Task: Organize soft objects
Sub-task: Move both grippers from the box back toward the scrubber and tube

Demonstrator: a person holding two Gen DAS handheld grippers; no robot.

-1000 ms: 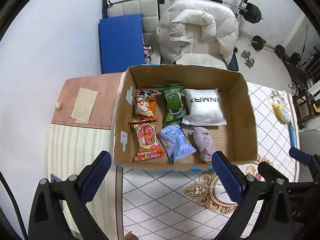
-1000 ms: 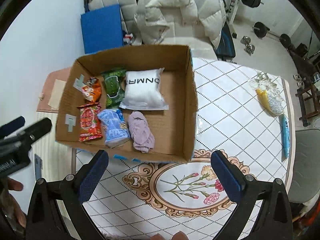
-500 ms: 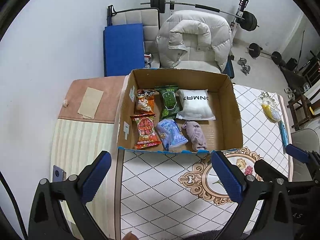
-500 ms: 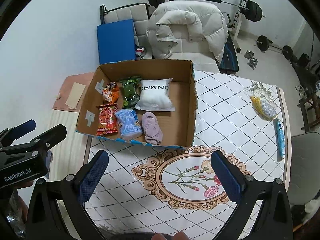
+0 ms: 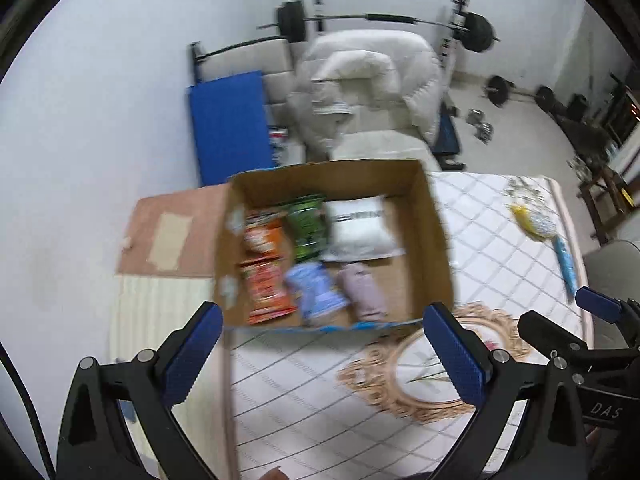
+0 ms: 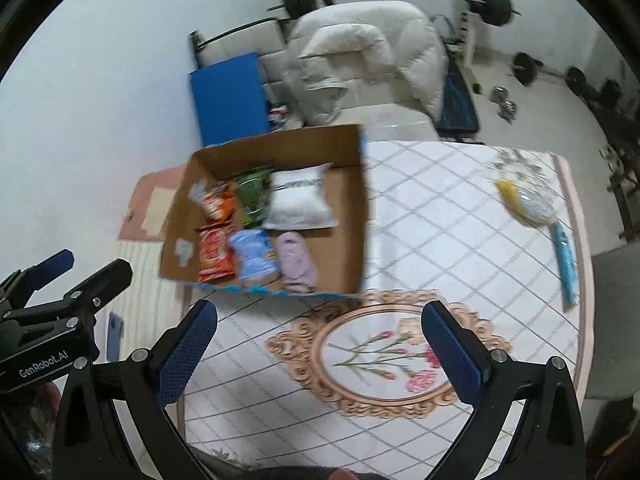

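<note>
A cardboard box stands on the patterned tablecloth. Inside lie an orange snack bag, a red snack bag, a green bag, a white pillow pack, a light blue bag and a rolled mauve cloth. My left gripper is open and empty, held above the table before the box. My right gripper is open and empty, above the floral medallion. Both views are blurred.
A yellow and clear packet and a blue tube lie at the table's right edge. A pink side surface with a paper sheet sits left of the box. A white jacket on a weight bench stands behind.
Both grippers have drawn back and up from the box, which now looks smaller and farther. More of the room shows. Both stay open and empty.
</note>
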